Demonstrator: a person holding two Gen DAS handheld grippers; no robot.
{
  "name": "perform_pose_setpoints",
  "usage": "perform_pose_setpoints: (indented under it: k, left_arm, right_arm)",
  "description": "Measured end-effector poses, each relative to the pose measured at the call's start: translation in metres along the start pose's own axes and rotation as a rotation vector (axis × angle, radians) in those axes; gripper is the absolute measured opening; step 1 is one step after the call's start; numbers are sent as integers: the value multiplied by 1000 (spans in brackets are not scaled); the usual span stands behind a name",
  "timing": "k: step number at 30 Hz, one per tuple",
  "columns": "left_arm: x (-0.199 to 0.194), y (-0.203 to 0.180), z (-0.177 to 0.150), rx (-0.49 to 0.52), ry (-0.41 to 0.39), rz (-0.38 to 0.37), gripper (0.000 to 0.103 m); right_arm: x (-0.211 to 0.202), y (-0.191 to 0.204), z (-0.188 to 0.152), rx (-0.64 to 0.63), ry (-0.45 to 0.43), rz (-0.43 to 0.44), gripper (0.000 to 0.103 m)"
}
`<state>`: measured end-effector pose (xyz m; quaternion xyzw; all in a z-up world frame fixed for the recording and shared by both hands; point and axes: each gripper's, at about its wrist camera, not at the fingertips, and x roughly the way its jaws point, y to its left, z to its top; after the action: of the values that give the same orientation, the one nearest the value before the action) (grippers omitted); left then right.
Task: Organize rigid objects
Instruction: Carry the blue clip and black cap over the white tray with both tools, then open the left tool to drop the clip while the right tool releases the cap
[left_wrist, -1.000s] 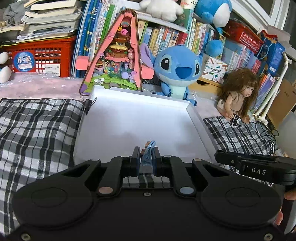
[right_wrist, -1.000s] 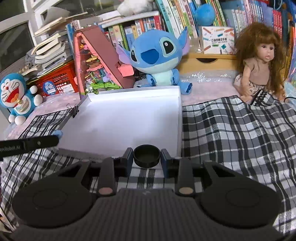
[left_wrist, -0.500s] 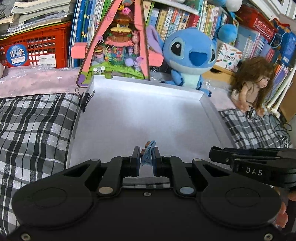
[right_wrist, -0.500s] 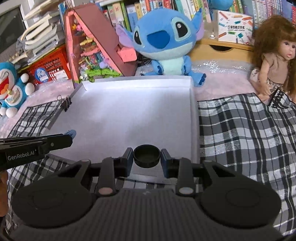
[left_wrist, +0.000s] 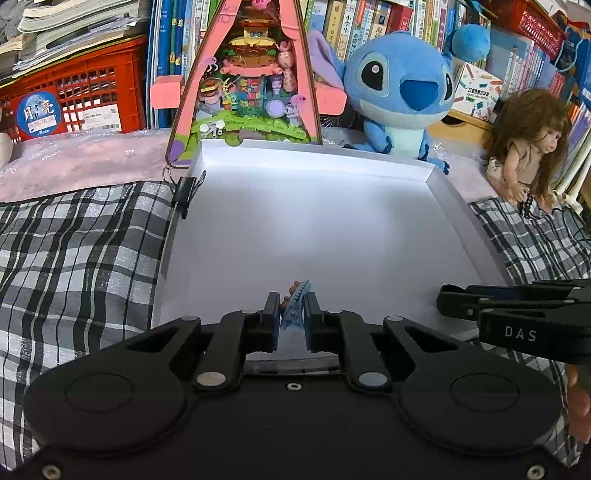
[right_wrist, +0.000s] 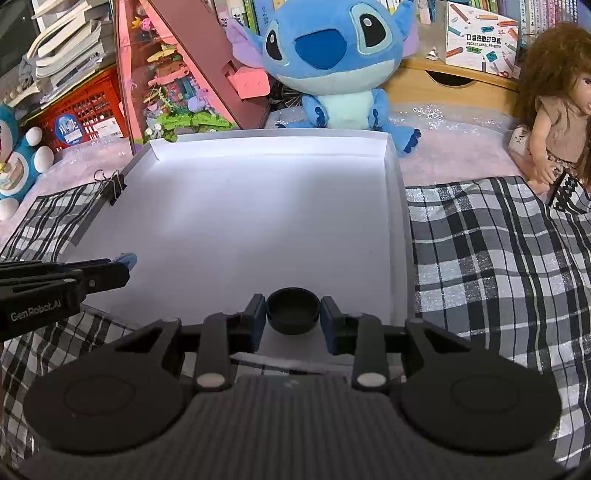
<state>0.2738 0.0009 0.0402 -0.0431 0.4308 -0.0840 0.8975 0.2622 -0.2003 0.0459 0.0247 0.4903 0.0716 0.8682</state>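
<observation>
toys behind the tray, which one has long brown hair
The doll, sitting at the far right beyond the white tray; the blue plush has none.

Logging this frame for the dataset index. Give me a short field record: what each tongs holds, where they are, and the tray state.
left tongs: shut on blue hair clip, over near edge of tray
right tongs: shut on black round cap, over near edge of tray
white tray: nothing lying on its floor in either view
binder clip: clamped on tray's left rim
surface: checked cloth
behind tray: blue plush toy, doll
</observation>
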Motion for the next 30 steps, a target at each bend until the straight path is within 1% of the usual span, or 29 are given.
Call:
perform_pose_setpoints:
  k: [14, 21, 24, 25, 26, 27, 28, 30]
  left_arm:
    - [13, 4, -3, 7, 31, 31, 13]
    - [12, 6, -2, 2, 25, 41, 13]
    - [11, 6, -2, 2, 21, 46, 19]
    - [10, 7, -2, 2, 18, 47, 22]
    - [9, 7, -2, 1, 14, 48, 27]
    - [8, 7, -2, -1, 11, 48, 29]
    - [6, 7, -2, -3, 6, 47, 32]
    - [3, 7, -1, -6, -3, 45, 34]
  right_arm:
    - [6, 1, -1, -11, 15, -7, 40]
    - [7, 2, -1, -13, 16, -8, 41]
    - [7, 2, -1, -12, 13, -9, 41]
    - [7, 2, -2, -12, 12, -7, 41]
    - [7, 2, -2, -10, 10, -4, 45]
    - [7, 2, -2, -7, 8, -2, 52]
    - [6, 1, -2, -2, 5, 2, 55]
    - [5, 0, -2, 4, 1, 9, 55]
